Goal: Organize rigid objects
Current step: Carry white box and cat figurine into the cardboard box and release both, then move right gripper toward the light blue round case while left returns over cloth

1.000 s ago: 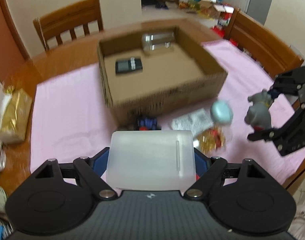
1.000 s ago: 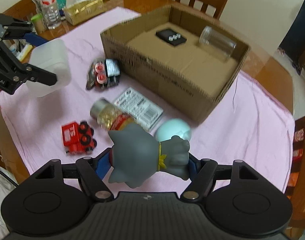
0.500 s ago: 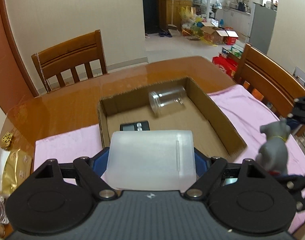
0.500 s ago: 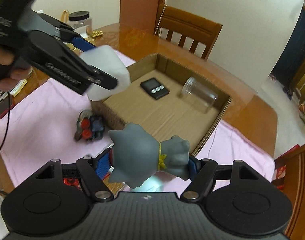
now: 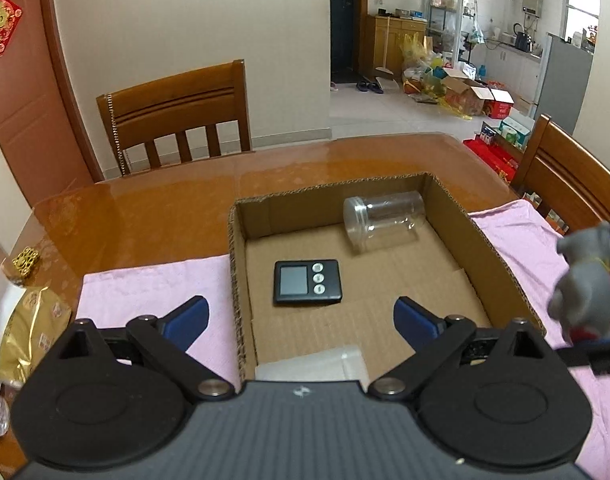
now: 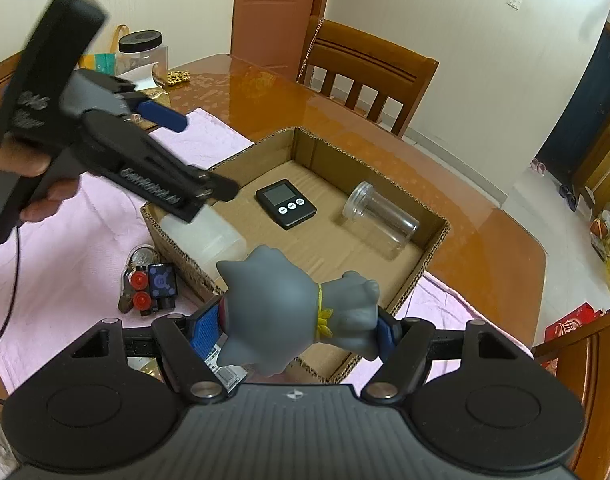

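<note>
Now the white container (image 5: 311, 364) lies below the opening left gripper (image 5: 301, 316).

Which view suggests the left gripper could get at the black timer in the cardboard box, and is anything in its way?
Probably yes, by the left wrist view: the left gripper, jaws opening and empty, points into the cardboard box with bare floor up to the black timer. The white container lies nearer, below it; the clear jar lies beyond.

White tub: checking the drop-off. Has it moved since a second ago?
Yes. The white tub went from the pink cloth side into the cardboard box.
</note>
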Available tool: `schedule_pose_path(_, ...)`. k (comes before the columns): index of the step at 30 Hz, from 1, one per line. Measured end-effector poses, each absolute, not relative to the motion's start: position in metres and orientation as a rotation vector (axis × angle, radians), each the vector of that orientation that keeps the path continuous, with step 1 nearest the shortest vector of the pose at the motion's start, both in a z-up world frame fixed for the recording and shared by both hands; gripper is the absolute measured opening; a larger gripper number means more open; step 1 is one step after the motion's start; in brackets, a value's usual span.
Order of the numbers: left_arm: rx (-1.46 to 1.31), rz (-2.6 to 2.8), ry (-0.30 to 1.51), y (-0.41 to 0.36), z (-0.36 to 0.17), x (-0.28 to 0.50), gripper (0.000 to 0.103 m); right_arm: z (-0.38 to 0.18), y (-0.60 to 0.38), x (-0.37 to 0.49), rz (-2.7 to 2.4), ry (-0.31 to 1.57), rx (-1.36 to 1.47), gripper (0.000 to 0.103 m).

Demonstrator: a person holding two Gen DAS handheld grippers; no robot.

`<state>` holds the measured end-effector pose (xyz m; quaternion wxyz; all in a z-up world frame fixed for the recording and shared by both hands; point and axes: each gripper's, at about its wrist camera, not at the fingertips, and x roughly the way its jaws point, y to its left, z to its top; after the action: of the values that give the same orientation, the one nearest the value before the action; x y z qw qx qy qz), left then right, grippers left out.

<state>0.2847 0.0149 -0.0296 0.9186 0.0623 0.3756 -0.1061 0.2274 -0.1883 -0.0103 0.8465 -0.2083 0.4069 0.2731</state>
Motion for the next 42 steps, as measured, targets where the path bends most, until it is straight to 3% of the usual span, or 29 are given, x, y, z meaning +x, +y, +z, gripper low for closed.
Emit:
schedule_pose_path(16, -0.011, -0.019, 0.757, 0.068, -0.035, 0.223, 0.102, -0.017, -0.176, 0.294, 0.529, 0.905, -0.358, 0.077)
schedule_pose_path(28, -0.062, 0.019, 0.804, 0.095, -0.051, 0.194, 0.102, -0.052, -0.159, 0.357, 0.45, 1.003, -0.335, 0.077)
schedule_pose_path(29, -0.061, 0.023, 0.805, 0.096, -0.05, 0.192, 0.102, -0.053, -0.159, 0.361, 0.441, 1.004, -0.324, 0.078)
schedule_pose_path(33, -0.063, 0.037, 0.806, 0.099, -0.051, 0.185, 0.102, -0.054, -0.157, 0.368, 0.414, 0.967, -0.313, 0.103)
schedule_pose_path(42, -0.032, 0.039, 0.817, 0.096, -0.053, 0.181, 0.102, -0.043, -0.161, 0.357, 0.391, 0.954, -0.281, 0.103)
